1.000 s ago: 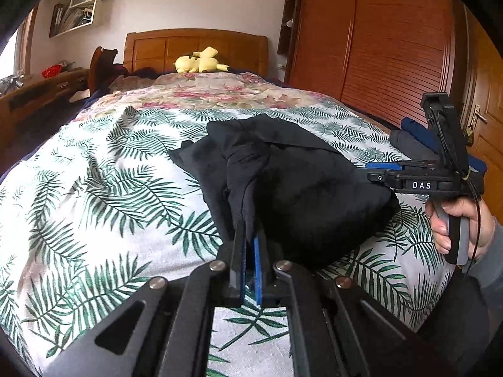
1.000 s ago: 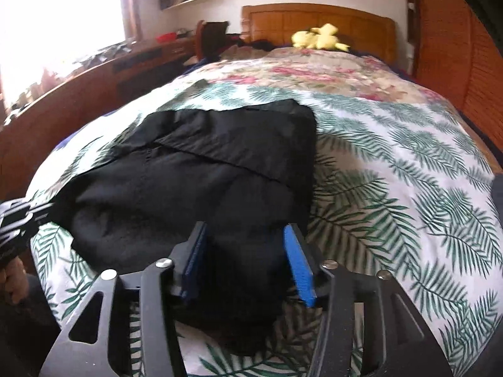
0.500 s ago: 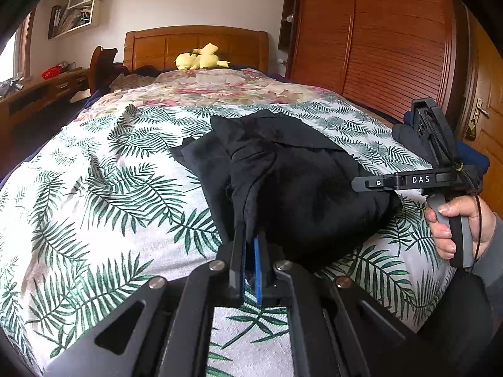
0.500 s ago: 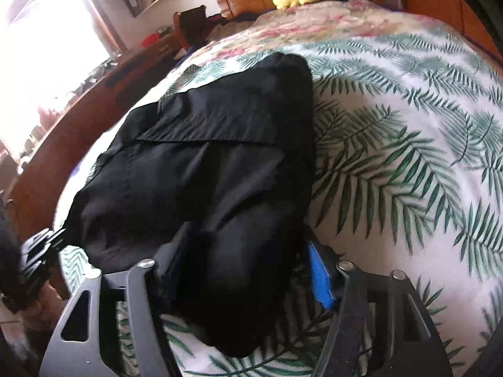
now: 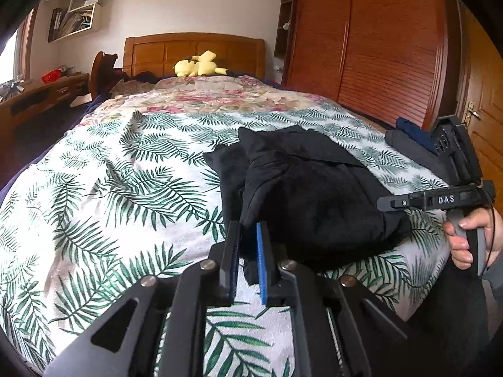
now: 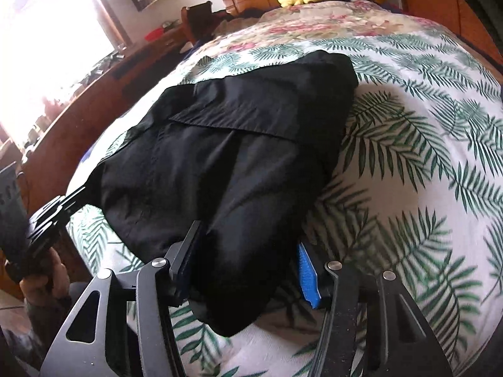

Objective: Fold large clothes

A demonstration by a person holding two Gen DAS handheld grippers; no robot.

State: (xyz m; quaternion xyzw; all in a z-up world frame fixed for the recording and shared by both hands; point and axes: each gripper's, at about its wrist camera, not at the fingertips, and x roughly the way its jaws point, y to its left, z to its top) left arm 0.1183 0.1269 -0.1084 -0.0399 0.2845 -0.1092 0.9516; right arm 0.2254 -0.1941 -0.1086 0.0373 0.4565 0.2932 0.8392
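A black garment point(image 5: 314, 194) lies partly folded on the palm-leaf bedspread point(image 5: 125, 188) near the bed's foot. My left gripper point(image 5: 246, 242) is shut on the garment's near left corner, a strip of black cloth between its blue pads. The garment fills the middle of the right wrist view point(image 6: 239, 163). My right gripper point(image 6: 248, 251) is open, its jaws wide apart on either side of the garment's near edge, with the cloth between them. The right gripper also shows in the left wrist view point(image 5: 389, 202), at the garment's right edge.
A yellow plush toy point(image 5: 198, 66) sits by the wooden headboard point(image 5: 191, 50). A tall wooden wardrobe point(image 5: 377, 47) stands right of the bed. Dark folded clothes point(image 5: 408, 138) lie at the bed's right edge. A wooden desk point(image 5: 41, 94) runs along the left.
My right gripper has moved forward so the garment's near edge now lies between its open jaws. My left gripper has lifted its held corner slightly.
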